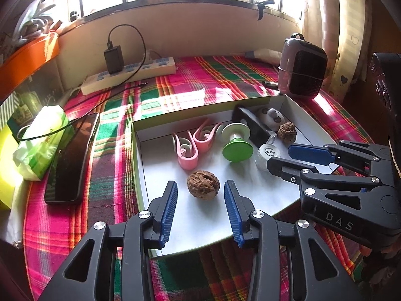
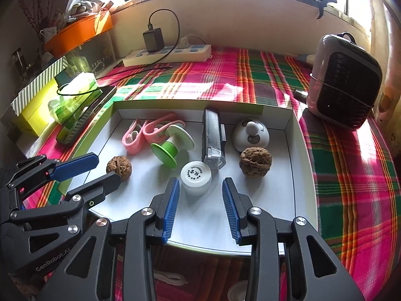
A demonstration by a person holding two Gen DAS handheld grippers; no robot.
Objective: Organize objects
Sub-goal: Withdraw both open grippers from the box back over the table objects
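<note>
Blue-padded left gripper (image 1: 200,195) spread wide, gripping nothing, low over the near part of the white tray (image 1: 250,200), fingers (image 1: 169,208) either side of a brown walnut (image 1: 203,183) without touching it. Just beyond that walnut: two pink clips (image 1: 193,145) (overlapping each other) and a green-and-white spool (image 1: 236,143) on its side. Right gripper (image 2: 200,198) likewise parted and empty, over the tray's near edge, a white bottle cap (image 2: 196,177) just ahead of the gap between its fingers (image 2: 230,208). Behind the cap, a black oblong device (image 2: 212,138) lying lengthwise toward the tray's far wall; right of that, a second walnut (image 2: 255,161) with a white round gadget (image 2: 250,135) just behind it. Outside the tray, on the plaid cloth (image 2: 351,175): a black phone (image 1: 72,158) and a green tissue pack (image 1: 41,140) off its left side, a power strip (image 1: 130,75) well beyond its far wall, a small heater (image 2: 345,80) past its far right corner
</note>
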